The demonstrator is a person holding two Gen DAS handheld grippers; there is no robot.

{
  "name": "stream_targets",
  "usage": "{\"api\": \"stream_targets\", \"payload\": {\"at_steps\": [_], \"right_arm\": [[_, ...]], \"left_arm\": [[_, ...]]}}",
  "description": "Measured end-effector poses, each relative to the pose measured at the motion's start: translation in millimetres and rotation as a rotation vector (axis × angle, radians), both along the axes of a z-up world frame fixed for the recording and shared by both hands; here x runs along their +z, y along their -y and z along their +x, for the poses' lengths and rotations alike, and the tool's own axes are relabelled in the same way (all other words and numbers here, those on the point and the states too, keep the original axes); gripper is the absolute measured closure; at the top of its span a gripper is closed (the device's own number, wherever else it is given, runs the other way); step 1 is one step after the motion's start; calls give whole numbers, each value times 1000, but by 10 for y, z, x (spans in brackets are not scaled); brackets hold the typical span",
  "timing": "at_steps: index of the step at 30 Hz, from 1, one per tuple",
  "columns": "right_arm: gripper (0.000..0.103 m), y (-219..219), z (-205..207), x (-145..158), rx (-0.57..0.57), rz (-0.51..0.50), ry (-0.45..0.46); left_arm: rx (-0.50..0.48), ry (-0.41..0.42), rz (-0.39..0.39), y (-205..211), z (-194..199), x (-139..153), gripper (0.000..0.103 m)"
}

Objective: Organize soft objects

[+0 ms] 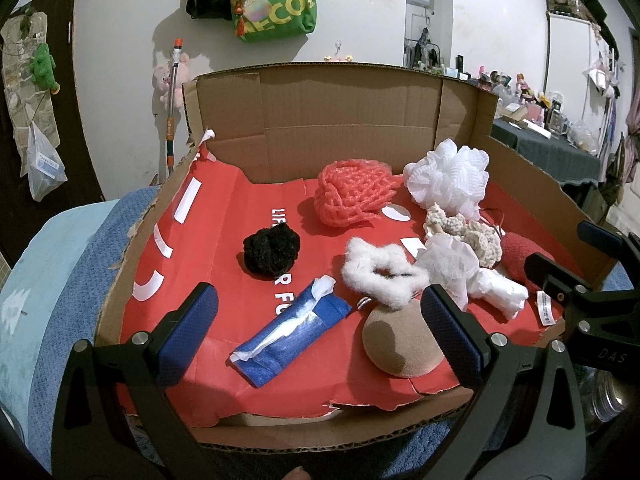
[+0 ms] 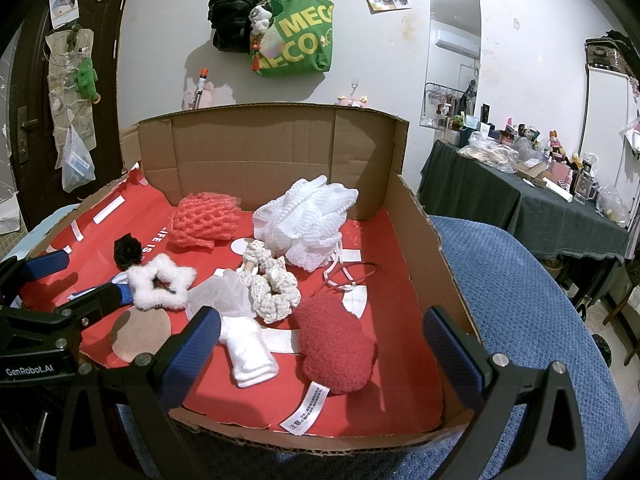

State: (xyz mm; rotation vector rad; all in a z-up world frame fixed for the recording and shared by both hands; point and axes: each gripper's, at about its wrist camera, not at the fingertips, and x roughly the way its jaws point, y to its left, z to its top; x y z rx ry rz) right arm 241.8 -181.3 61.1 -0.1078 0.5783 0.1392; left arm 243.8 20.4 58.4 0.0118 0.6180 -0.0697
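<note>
Both grippers, left (image 1: 320,328) and right (image 2: 320,356), gaping wide, holding nothing, hovering at near edge of cardboard box (image 1: 344,128). Soft stuff scattered inside box; sorting stage unclear, honestly.

A shallow cardboard box (image 2: 404,216) with a red printed floor sits on a blue textured blanket (image 2: 520,300). On the floor, a coral foam net (image 2: 204,220) lies at eleven o'clock, a white mesh pouf (image 2: 304,216) at one, and a red fuzzy pouch (image 2: 336,344) at five.
</note>
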Motion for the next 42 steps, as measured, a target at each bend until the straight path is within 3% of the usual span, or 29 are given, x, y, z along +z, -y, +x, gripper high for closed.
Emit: {"api": "stream_targets", "payload": {"at_steps": [9, 14, 21, 24, 32, 38, 42], "right_arm": [[0, -1, -5, 7, -3, -3, 5], [0, 71, -157, 195, -26, -18, 57], [0, 255, -800, 627, -14, 32, 111], [0, 301, -1083, 665, 10, 69, 71], [0, 171, -1581, 287, 28, 5, -21], [0, 182, -1494, -145, 4, 10, -155], [0, 201, -1406, -295, -14, -7, -204]], "left_arm": [[-4, 7, -26, -39, -46, 20, 0], [0, 61, -33, -86, -351, 238, 0], [-29, 44, -72, -80, -995, 446, 0], [-28, 4, -74, -37, -1244, 421, 0], [-30, -137, -42, 151, -1608, -1, 0], [0, -235, -39, 182, -1572, -358, 0], [51, -261, -16, 163, -1500, -392, 0]]}}
